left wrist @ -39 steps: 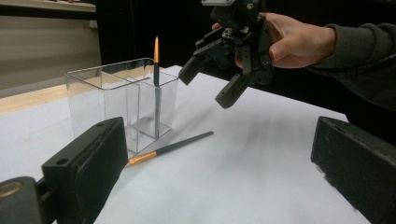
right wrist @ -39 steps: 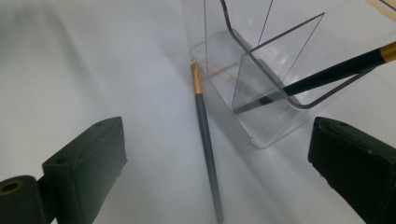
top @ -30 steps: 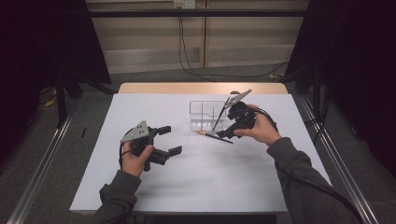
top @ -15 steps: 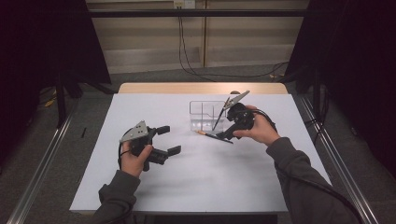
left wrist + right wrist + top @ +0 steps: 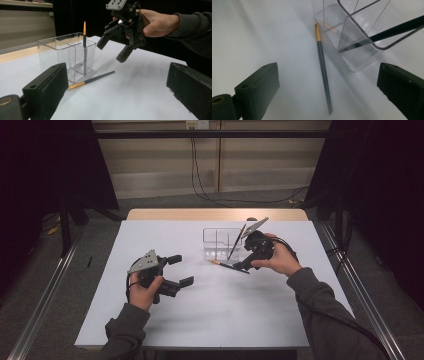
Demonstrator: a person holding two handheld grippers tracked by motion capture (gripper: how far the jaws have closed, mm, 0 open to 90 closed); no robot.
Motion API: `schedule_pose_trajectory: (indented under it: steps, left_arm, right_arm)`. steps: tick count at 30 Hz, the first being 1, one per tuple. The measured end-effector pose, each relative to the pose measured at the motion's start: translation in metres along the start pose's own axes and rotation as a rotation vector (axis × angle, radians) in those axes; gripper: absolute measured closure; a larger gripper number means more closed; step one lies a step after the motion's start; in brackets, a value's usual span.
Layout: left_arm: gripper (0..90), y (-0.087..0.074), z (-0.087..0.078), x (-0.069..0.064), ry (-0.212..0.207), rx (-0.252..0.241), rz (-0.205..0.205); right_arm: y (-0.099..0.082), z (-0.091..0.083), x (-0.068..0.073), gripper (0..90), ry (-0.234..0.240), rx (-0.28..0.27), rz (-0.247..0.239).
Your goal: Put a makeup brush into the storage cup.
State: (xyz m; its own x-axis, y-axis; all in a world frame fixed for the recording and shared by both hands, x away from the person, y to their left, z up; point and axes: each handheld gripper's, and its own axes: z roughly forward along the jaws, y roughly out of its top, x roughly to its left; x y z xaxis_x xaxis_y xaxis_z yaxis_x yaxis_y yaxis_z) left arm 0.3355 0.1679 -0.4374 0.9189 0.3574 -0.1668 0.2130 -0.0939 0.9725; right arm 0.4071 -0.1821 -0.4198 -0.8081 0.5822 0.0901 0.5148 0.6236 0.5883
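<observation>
Tongs on the left (image 5: 179, 270) sit wide open and empty, held low over the white worktop (image 5: 150, 320) well clear of the work; my reading is they are parked to keep out of the way. From their camera, the clear divided holder (image 5: 66, 53) stands ahead and to the left, with one brush (image 5: 84, 47) upright inside it, bristle end up, leaning on the partition.

Loose brush (image 5: 323, 72) lies flat on the worktop just beside the holder's base, its gold ferrule end at the holder's near corner, handle running back toward the right tongs.

Right tongs (image 5: 241, 265) hover just above that brush, tilted down, jaws spread wide with nothing gripped. In their own view the handle lies between the two jaws, nearer the left one. The jaws straddle the handle crosswise, likely so that closing would pinch it mid-shaft. Judged step: about to pick the brush up for the holder.
</observation>
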Motion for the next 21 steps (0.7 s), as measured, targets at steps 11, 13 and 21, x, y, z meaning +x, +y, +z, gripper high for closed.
schedule_pose_trajectory:
  steps: [11,13,21]
  left_arm:
    - [3.7,0.002,0.000,0.000,0.013,0.007,0.006]
    - [3.7,0.002,-0.001,0.001,0.012,0.010,0.008]
    - [3.7,0.001,-0.004,0.002,0.018,0.011,0.007]
  right_arm:
    - [0.004,0.009,0.003,8.4,0.004,0.051,0.002]
    - [0.006,0.011,0.003,9.0,0.011,0.057,0.003]
    - [0.006,0.019,0.002,17.1,0.028,0.095,-0.017]
